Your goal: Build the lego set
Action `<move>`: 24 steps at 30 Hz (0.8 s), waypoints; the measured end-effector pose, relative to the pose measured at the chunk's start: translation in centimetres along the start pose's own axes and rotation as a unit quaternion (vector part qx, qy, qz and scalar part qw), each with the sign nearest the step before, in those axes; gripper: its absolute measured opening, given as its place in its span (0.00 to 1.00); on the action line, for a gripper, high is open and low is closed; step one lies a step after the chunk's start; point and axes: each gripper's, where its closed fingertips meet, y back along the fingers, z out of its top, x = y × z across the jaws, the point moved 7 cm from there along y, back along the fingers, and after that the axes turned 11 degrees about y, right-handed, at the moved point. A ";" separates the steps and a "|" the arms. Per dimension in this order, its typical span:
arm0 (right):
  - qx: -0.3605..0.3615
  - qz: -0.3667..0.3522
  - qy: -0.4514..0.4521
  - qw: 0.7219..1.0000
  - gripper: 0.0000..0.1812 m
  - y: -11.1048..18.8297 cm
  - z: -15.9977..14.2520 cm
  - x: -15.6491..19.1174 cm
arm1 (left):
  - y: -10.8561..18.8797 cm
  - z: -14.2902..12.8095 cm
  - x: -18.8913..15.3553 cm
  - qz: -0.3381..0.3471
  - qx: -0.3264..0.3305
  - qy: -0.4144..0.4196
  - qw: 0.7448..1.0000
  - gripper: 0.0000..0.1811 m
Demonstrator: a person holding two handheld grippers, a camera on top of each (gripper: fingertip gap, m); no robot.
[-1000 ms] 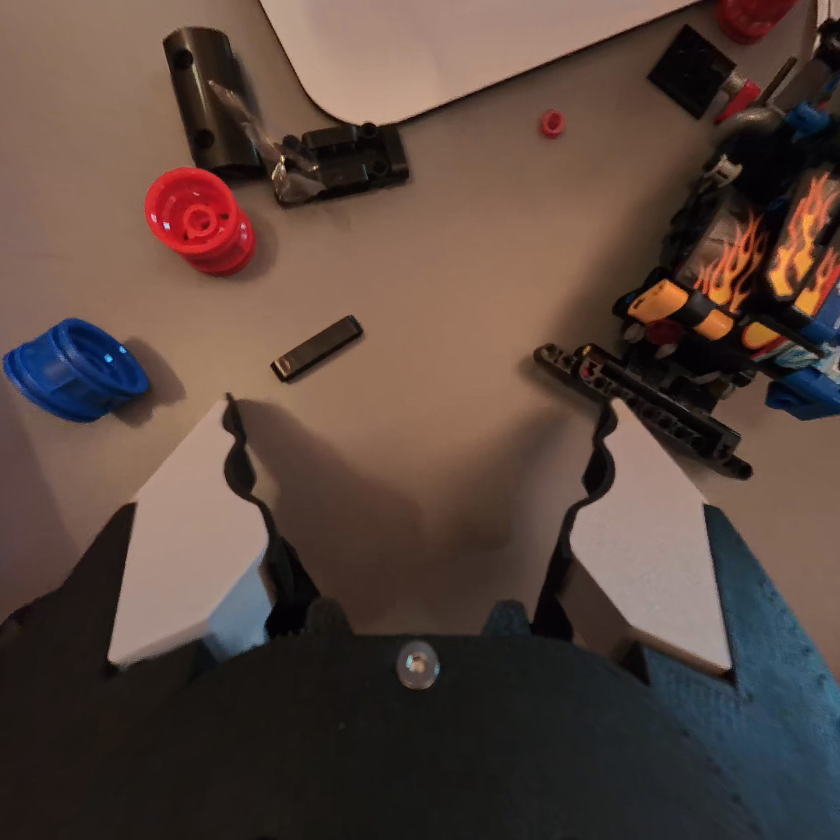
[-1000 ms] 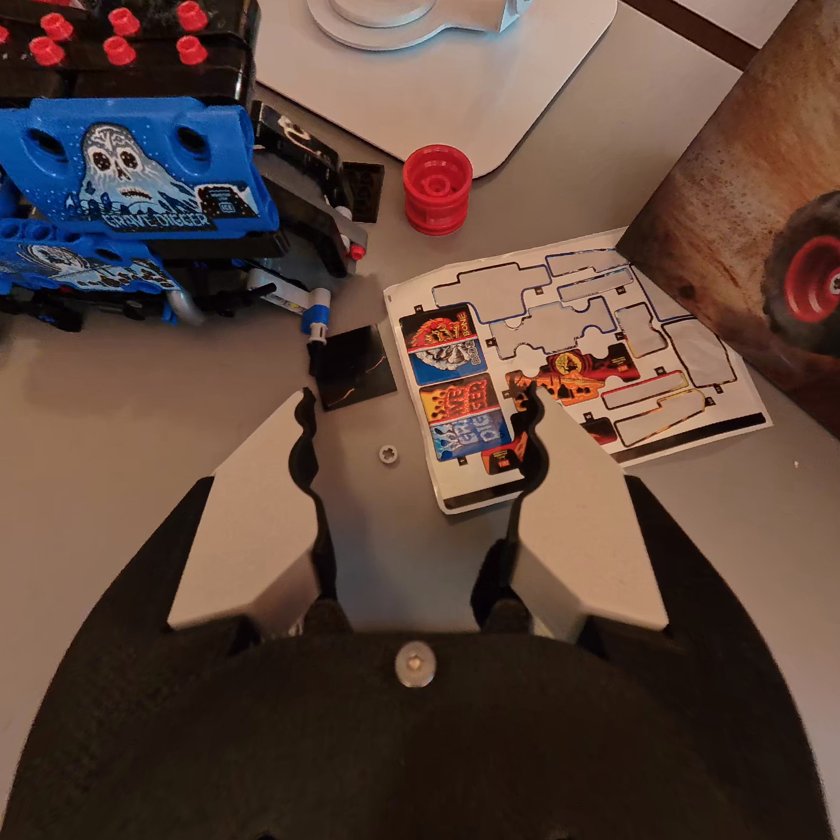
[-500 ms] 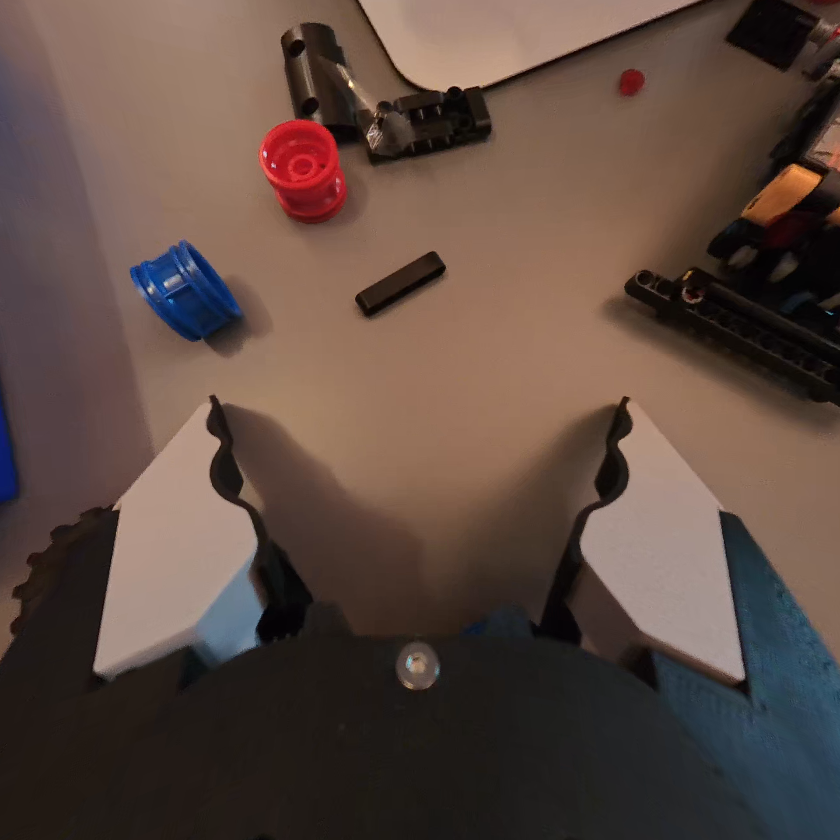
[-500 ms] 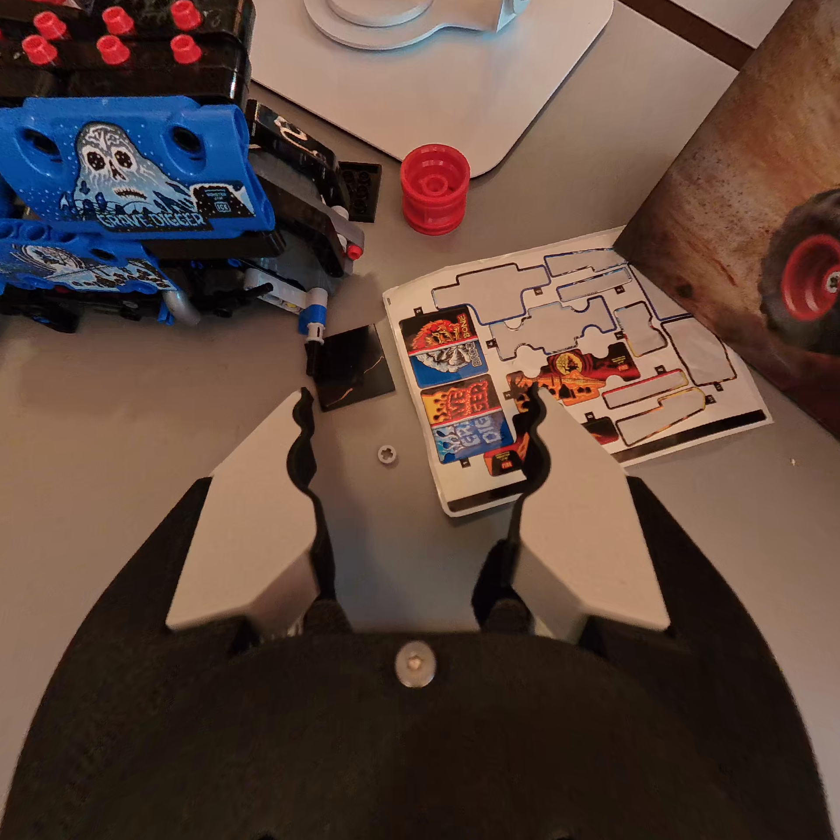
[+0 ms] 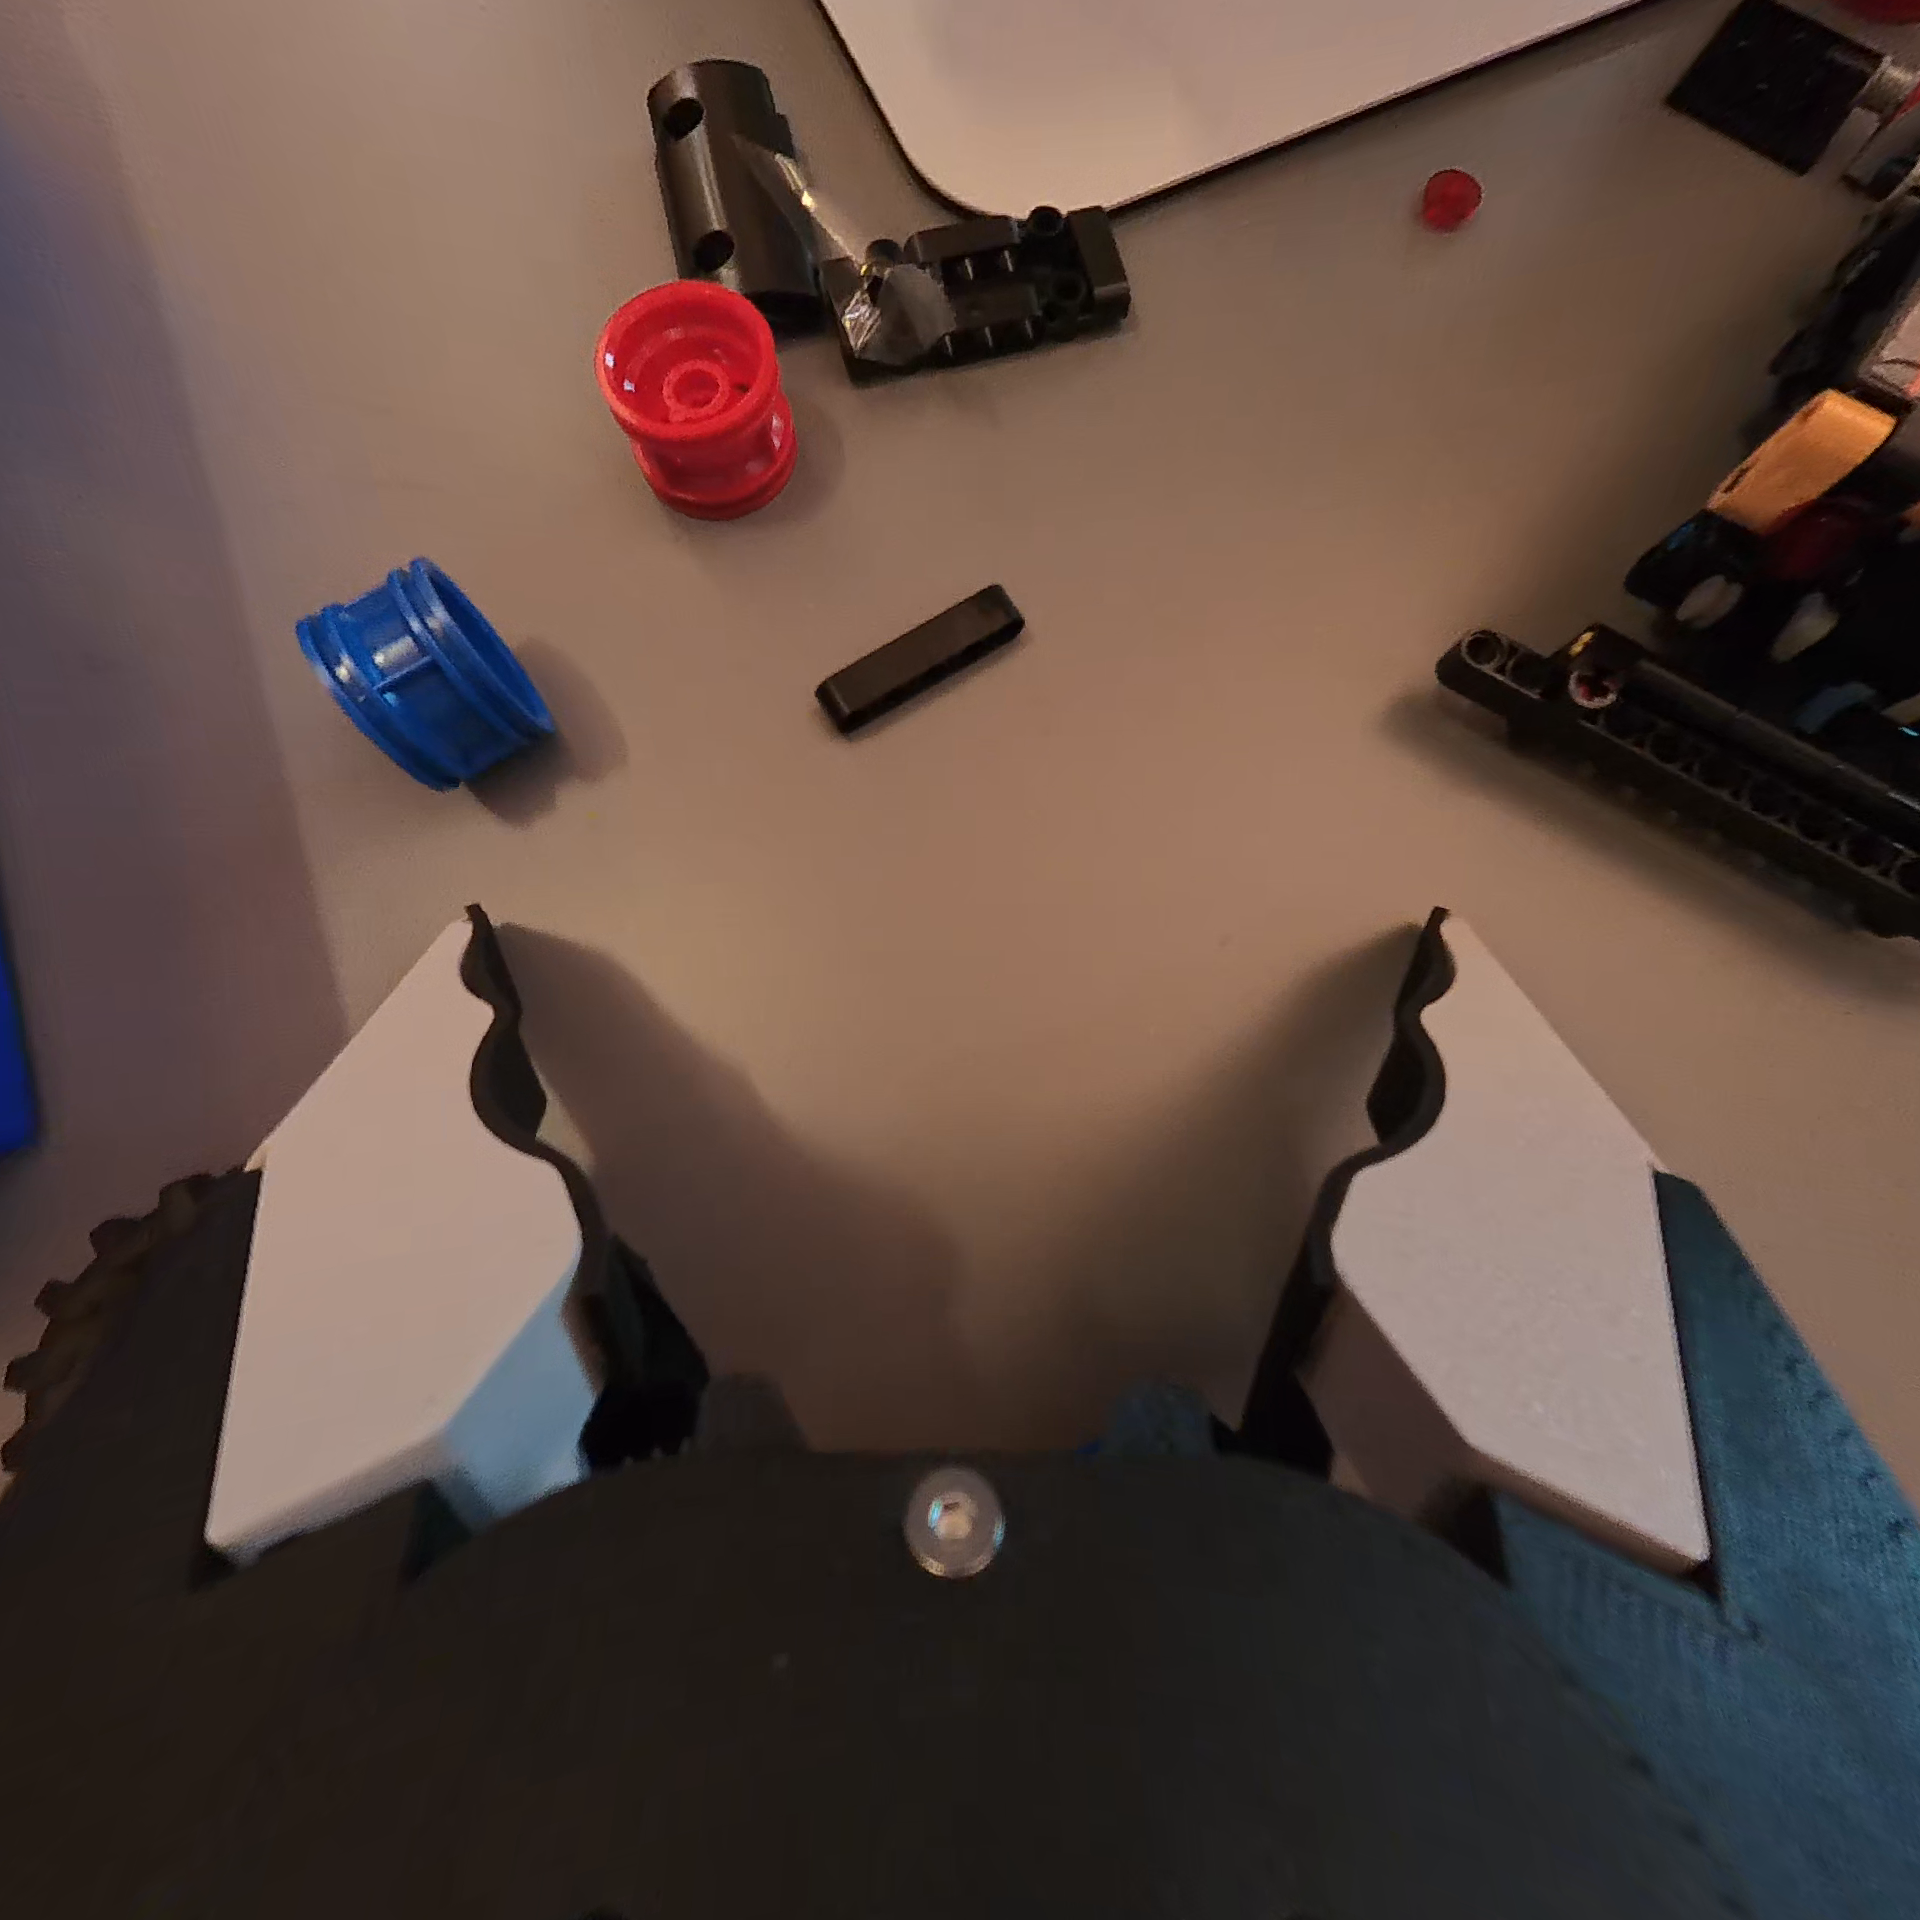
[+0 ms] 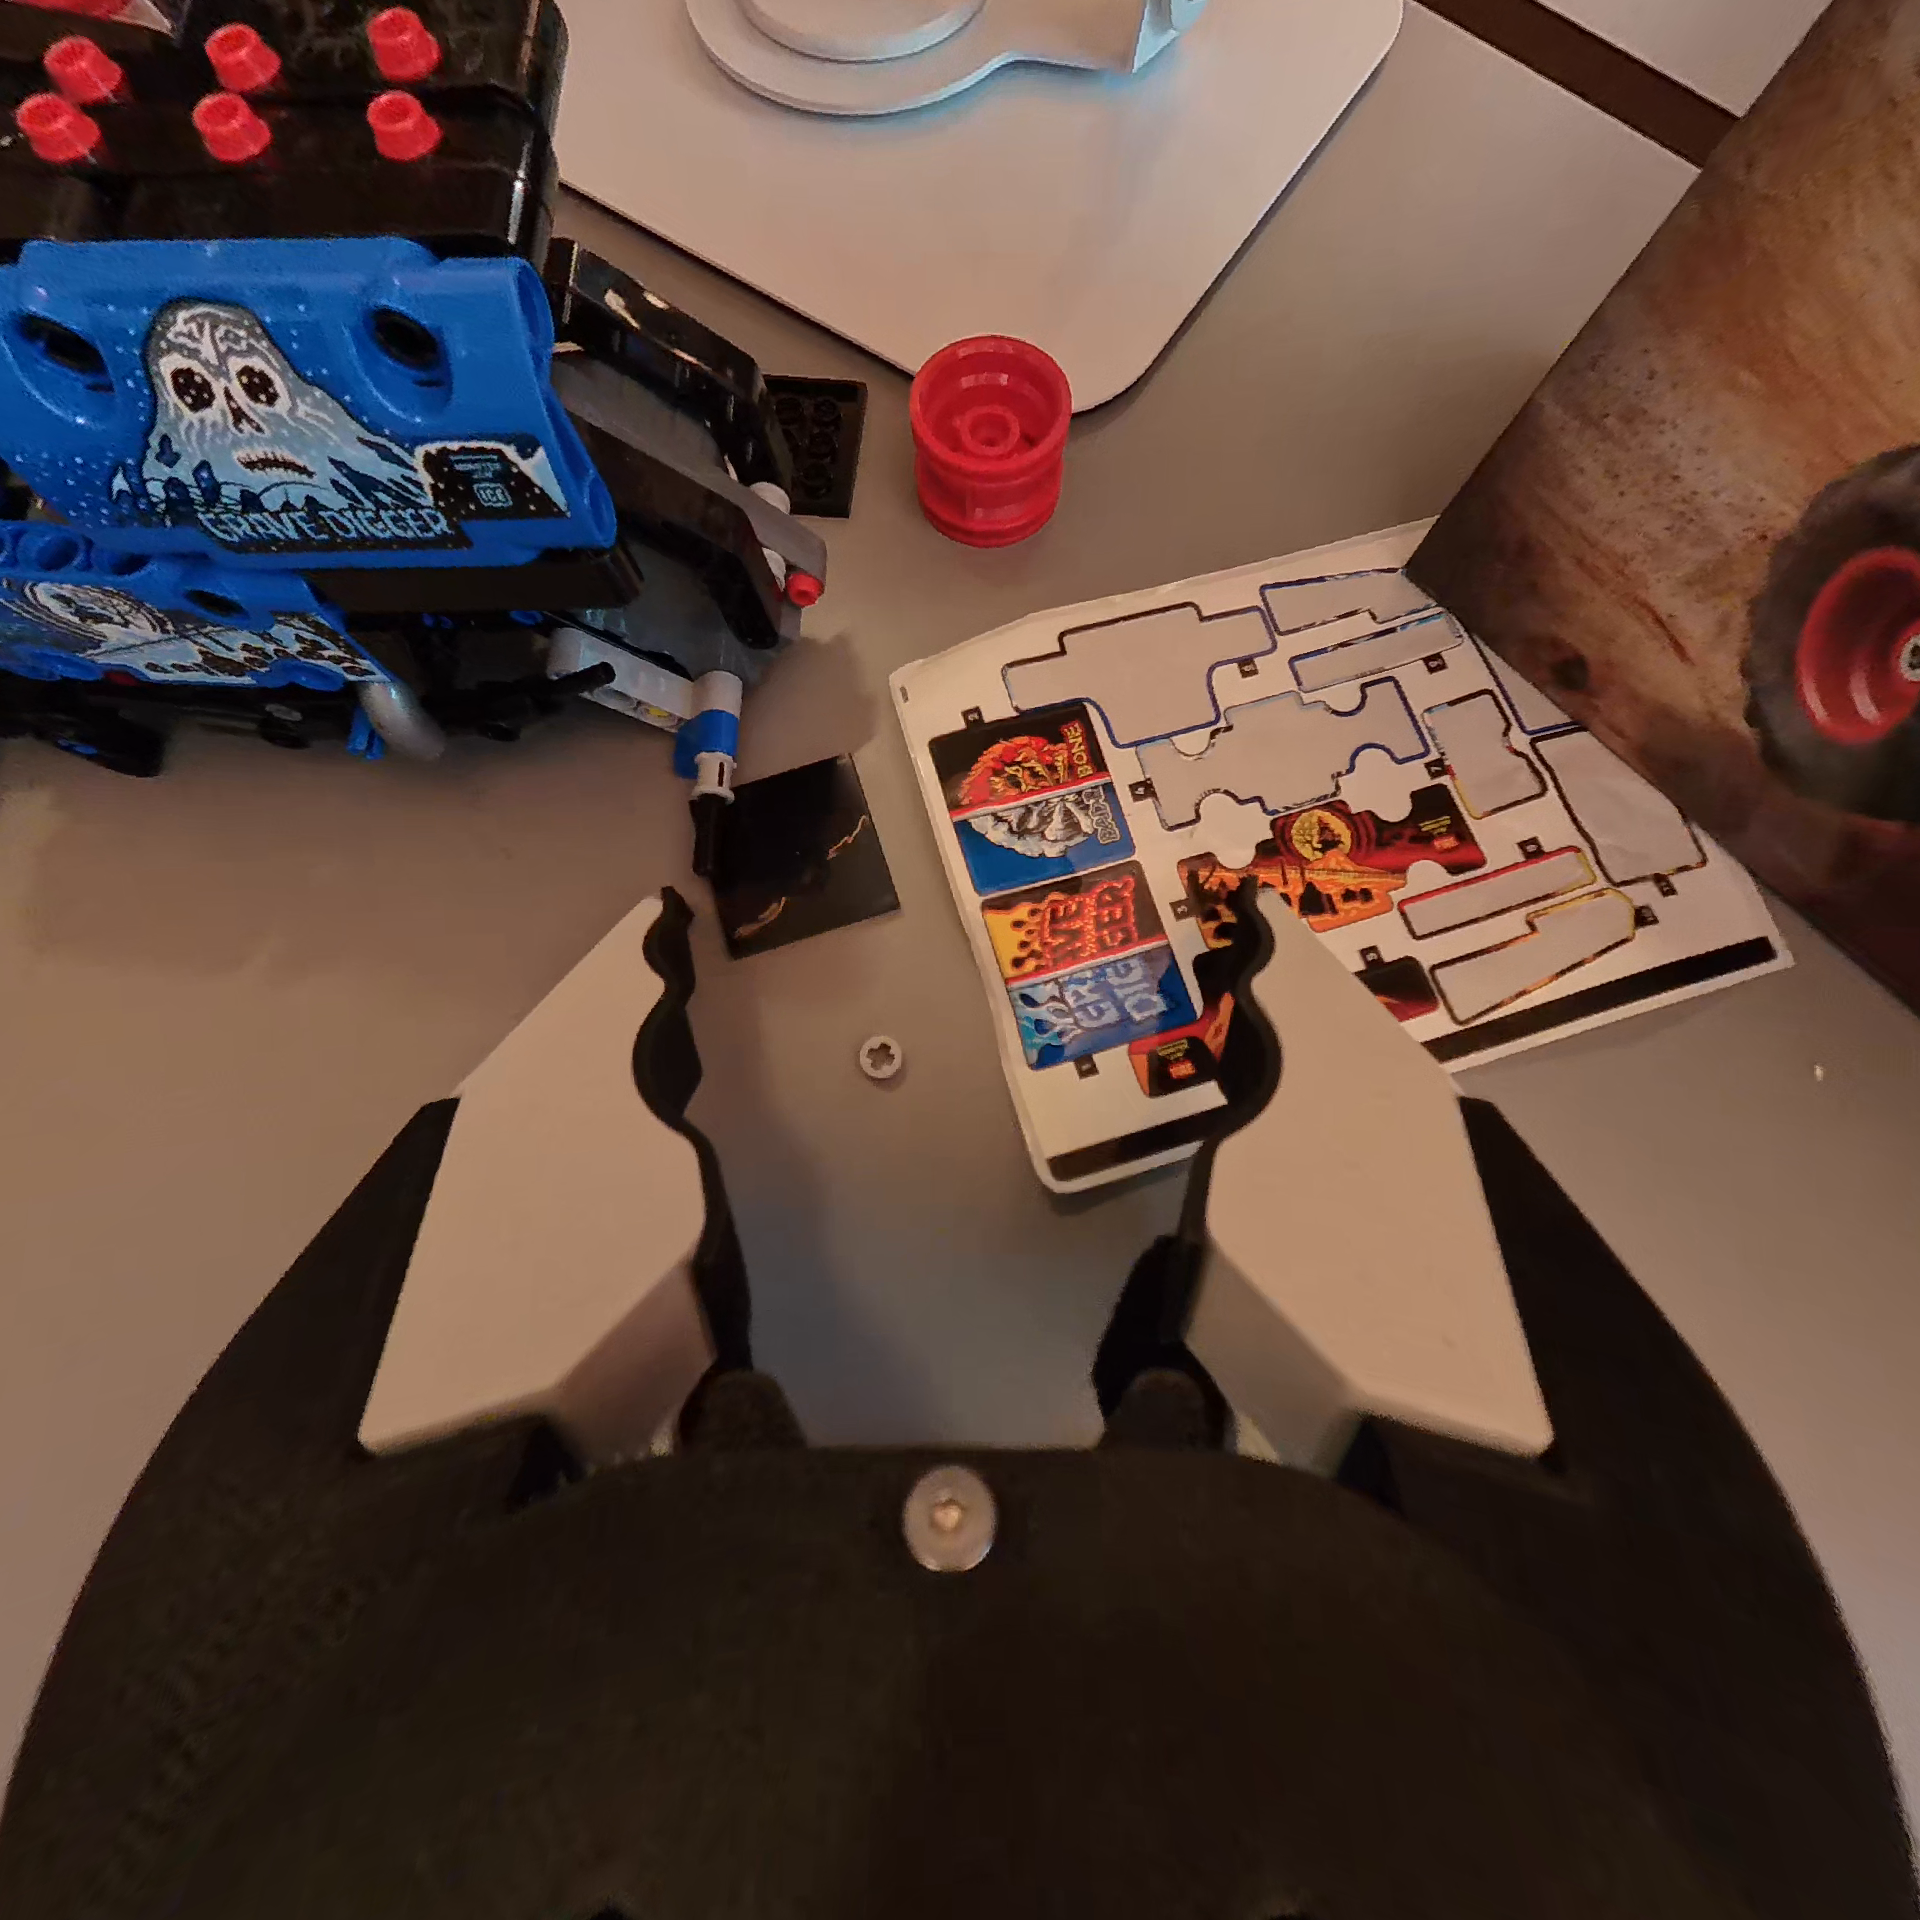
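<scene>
1. My left gripper [image 5: 951,914] has its fingers [image 5: 416,1195] spread wide and empty, hovering over bare grey surface [image 5: 1143,520]. My right gripper [image 6: 961,904] has its fingers parted at a narrower width, also empty, with a small grey bushing [image 6: 881,1058] lying on the surface between them.

2. The truck body [image 6: 291,416] looks largely built to me: blue side panels with artwork already on, a black top with red studs. It sits on the surface ahead-left of my right gripper.

3. I judge the wheels are what is left. A red rim [image 5: 694,397], a blue rim [image 5: 426,673] and another red rim [image 6: 989,442] lie loose, none mounted.

4. Other loose parts remain: a short black beam [image 5: 920,660], a black panel assembly [image 5: 883,249], a tiny red stud [image 5: 1450,197], and a black square tile [image 6: 800,868] touching the truck's axle end.

5. The sticker sheet [image 6: 1330,831] is partly used: several outlines are bare, some stickers remain.

6. In the left wrist view the truck is cut off at the right edge; only a long black beam [image 5: 1683,769] and an orange piece show clearly. A toothed dark edge at the lower left I cannot identify. The box [image 6: 1714,520] is cropped too.
</scene>
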 end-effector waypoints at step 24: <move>0.007 -0.013 -0.016 1.000 0.67 -0.2 -0.2 -0.3 | -0.2 0.2 -0.1 0.001 -0.001 0.001 1.000 0.88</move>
